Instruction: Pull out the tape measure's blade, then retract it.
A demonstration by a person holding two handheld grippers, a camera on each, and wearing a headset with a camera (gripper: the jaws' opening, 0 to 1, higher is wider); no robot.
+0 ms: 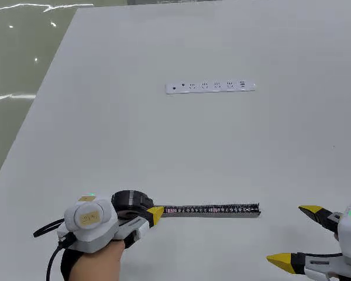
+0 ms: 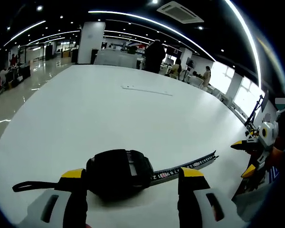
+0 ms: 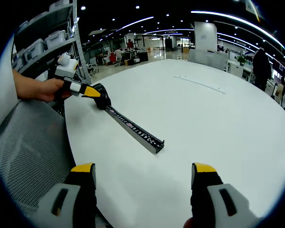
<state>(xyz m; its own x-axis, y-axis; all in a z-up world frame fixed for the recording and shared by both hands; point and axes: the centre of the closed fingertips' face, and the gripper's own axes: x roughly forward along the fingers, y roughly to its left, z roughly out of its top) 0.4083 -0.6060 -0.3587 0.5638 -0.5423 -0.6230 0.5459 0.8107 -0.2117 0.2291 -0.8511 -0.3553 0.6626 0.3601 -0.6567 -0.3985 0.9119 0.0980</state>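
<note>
Head view first. The tape measure case (image 1: 130,202) sits on the table (image 1: 164,146) down at 7 o'clock, and your left gripper (image 1: 143,212) straddles it. The blade (image 1: 213,209) is out and lying flat, long axis 9-to-3, with its hook end (image 1: 258,209) pointing at 3. Your right gripper (image 1: 293,234) is at 4 o'clock with its jaws spread wide and nothing in them. It's well apart from the hook, which lies toward its 10 o'clock. A white power strip (image 1: 210,86) is way up at 12, nowhere near the action.

In the left gripper view, the left gripper (image 2: 131,174) has its jaws wide too. They sit either side of the case (image 2: 118,172), with a visible gap on the blade side, so I'd call that cradling, not clamping. The blade (image 2: 185,166) runs off toward 3, to where the right gripper (image 2: 243,159) hangs.

In the right gripper view, the right gripper (image 3: 142,167) is spread wide and the hook end (image 3: 159,145) is dead ahead at 12. The blade (image 3: 133,127) slants back to 10 o'clock, toward the case (image 3: 102,97) and the left gripper (image 3: 92,91). There's nothing in between, just bare table.

My guess is that the right one's nearer the hook, so whatever you do with the tip is its job, and it's a straight run in.
</note>
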